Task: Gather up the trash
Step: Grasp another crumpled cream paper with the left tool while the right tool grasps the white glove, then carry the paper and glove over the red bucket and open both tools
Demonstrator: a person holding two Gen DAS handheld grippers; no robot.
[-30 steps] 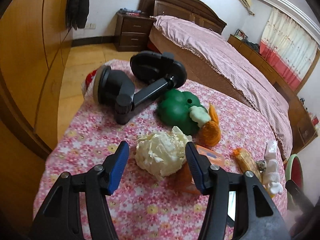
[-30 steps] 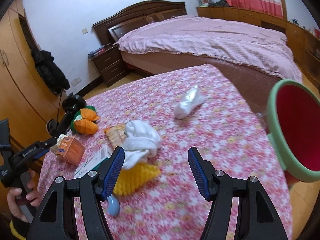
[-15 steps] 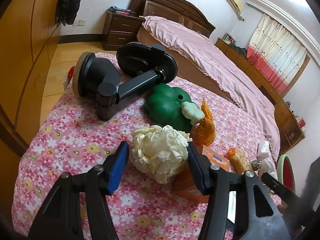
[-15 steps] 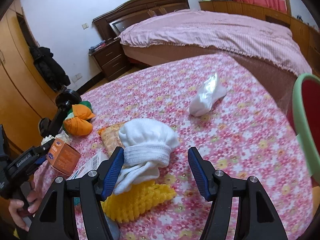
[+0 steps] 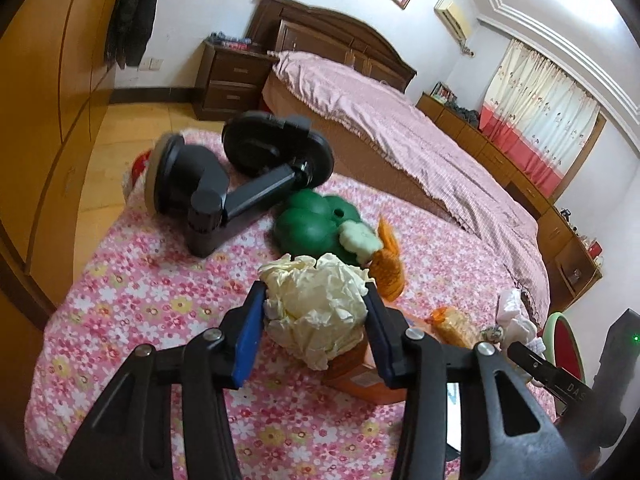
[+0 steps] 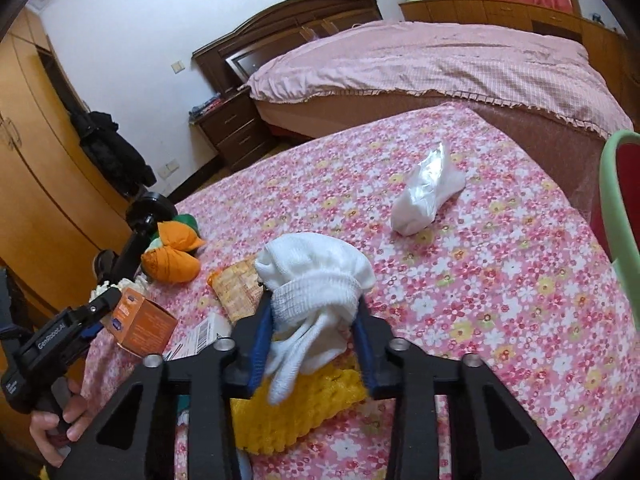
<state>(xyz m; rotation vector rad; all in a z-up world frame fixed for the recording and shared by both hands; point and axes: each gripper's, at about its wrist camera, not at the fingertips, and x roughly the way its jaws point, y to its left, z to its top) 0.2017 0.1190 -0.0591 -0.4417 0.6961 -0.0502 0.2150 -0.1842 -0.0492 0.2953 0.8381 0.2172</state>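
Note:
My left gripper (image 5: 314, 322) is shut on a crumpled cream paper ball (image 5: 318, 304), its blue pads pressed on both sides, above an orange carton (image 5: 356, 372). My right gripper (image 6: 314, 338) is shut on a balled white sock (image 6: 316, 276) that rests over a yellow mesh sponge (image 6: 296, 412). A white plastic-wrapped wad (image 6: 426, 196) lies farther out on the flowered table. The red bin with a green rim (image 6: 618, 216) stands at the right edge; it also shows in the left wrist view (image 5: 562, 344).
A black suction-cup phone holder (image 5: 232, 184), a green toy (image 5: 316, 226) and an orange plush (image 6: 172, 256) lie on the flowered tablecloth (image 6: 500, 280). A snack packet (image 6: 236, 288) and a leaflet (image 6: 200, 338) sit near the sock. Wardrobe on the left, bed (image 6: 420, 64) behind.
Both grippers moved forward and closed: the left one onto the paper ball, the right one onto the white sock.

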